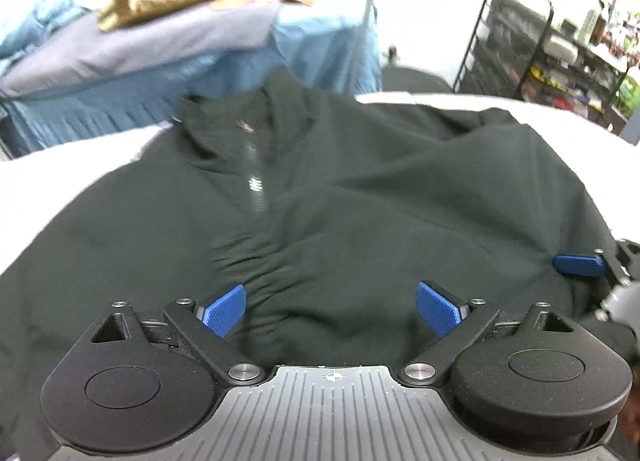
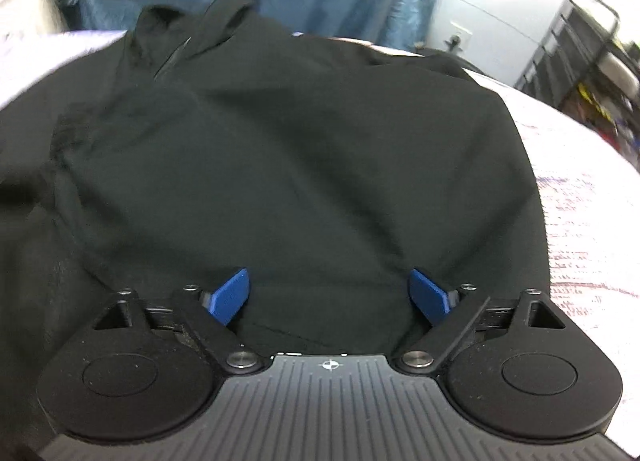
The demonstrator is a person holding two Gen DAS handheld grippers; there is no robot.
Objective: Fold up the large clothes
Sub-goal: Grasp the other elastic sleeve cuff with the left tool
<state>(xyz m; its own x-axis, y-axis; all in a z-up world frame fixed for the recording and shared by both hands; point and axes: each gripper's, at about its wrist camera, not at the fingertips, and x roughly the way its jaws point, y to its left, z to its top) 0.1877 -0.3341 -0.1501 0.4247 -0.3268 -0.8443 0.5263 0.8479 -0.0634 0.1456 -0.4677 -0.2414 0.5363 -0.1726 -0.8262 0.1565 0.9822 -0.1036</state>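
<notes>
Between folds, by the look of it: both grippers hang free over the black jacket [image 1: 320, 189], nothing pinched. Left gripper [image 1: 332, 309] is spread wide above the bunched zip front near the hem; right gripper [image 2: 330, 295] is spread too, over the smooth right half. Jacket lies flat on the white worktop [image 2: 580, 189], collar [image 1: 256, 109] at the far side, zip running toward the camera. Next move probably calls for picking an edge or hem to pinch, both sides together, then lifting evenly.
</notes>
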